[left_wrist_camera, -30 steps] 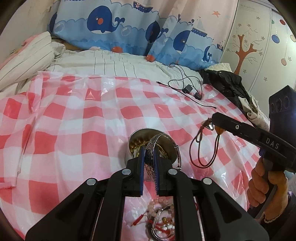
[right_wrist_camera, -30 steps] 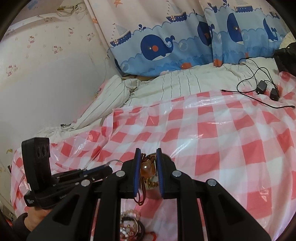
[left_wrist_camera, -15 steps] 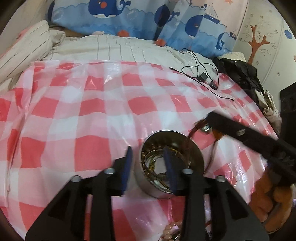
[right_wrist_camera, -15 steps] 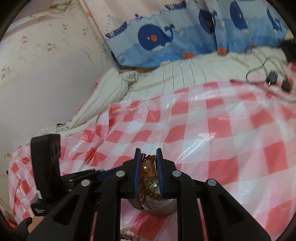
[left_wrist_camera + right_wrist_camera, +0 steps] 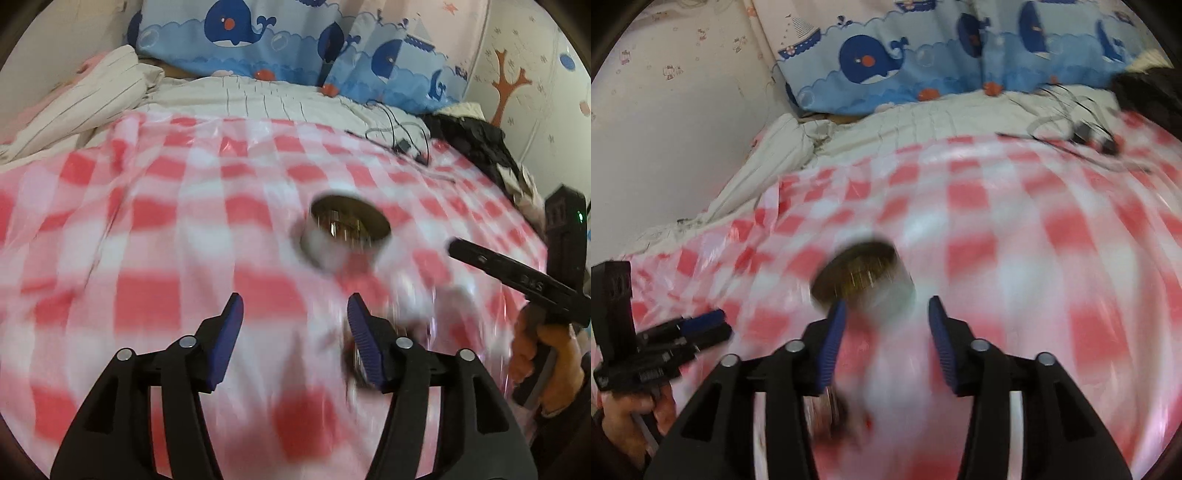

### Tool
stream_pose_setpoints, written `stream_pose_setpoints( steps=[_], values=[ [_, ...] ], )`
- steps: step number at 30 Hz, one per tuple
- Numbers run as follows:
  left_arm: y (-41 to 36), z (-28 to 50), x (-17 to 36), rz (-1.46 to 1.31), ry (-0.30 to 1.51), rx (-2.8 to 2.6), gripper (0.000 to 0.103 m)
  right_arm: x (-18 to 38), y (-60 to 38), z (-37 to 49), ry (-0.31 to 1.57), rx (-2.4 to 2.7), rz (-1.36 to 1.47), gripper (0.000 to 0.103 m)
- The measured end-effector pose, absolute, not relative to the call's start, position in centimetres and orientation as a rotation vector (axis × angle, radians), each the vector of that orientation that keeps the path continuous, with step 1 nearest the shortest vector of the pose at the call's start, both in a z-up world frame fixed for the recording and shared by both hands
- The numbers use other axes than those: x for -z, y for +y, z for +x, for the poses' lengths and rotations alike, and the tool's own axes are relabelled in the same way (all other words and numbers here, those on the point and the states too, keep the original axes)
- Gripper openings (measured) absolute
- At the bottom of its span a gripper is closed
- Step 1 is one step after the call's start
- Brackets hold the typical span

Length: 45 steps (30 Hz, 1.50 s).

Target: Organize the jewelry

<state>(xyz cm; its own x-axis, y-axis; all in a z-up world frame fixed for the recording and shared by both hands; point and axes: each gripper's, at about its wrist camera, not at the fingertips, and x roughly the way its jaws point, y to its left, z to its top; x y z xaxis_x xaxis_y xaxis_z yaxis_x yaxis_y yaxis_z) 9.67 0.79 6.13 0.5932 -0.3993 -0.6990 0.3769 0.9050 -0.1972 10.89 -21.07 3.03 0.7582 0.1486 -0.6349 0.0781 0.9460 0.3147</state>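
Observation:
A round metal tin (image 5: pixel 347 236) with jewelry inside stands on the red-and-white checked cloth (image 5: pixel 147 258); it also shows in the right wrist view (image 5: pixel 864 284). My left gripper (image 5: pixel 293 332) is open and empty, pulled back from the tin. My right gripper (image 5: pixel 886 332) is open and empty just in front of the tin, and shows from the side in the left wrist view (image 5: pixel 513 277). A blurred heap of loose jewelry (image 5: pixel 834 410) lies under the right gripper's left finger; it also shows by the left gripper's right finger (image 5: pixel 354 362). Both views are motion-blurred.
Whale-print pillows (image 5: pixel 295 48) and a striped duvet (image 5: pixel 92 92) lie at the back. Black cables with a charger (image 5: pixel 402 144) sit at the far right of the cloth, beside dark clothing (image 5: pixel 476 140). A wall (image 5: pixel 665 129) rises on the left.
The left gripper let its bangle go into the tin and drew back, open. The right gripper opened, letting go of the amber-bead cord necklace, and pulled back too.

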Motion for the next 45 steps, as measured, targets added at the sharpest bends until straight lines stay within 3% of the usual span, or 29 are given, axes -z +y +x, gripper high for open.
stream_pose_setpoints(
  steps=[4,8,12,14,34,45],
  values=[
    [2.5,4.6,-4.9,-0.02,0.815,0.383,0.059,-1.5,-21.0,5.2,0.735,0.021,0.38,0.048],
    [3.3,1.4,-4.4,-0.037,0.78,0.295,0.072,-0.5,-18.6,3.3,0.703,0.069,0.286,0.053],
    [3.0,-0.1,-3.9,-0.017,0.747,0.26,0.082,1.2,-17.8,4.0,0.775,0.084,0.247,0.054],
    [2.5,-0.3,-3.5,0.009,0.742,0.24,0.084,1.5,-18.3,3.8,0.776,0.079,0.273,0.059],
    [2.0,0.5,-2.1,0.021,0.786,0.176,0.093,1.8,-18.6,3.9,0.786,0.077,0.299,0.074],
    [2.1,0.6,-1.9,0.029,0.792,0.169,0.094,1.9,-18.6,3.8,0.786,0.076,0.3,0.075]
  ],
)
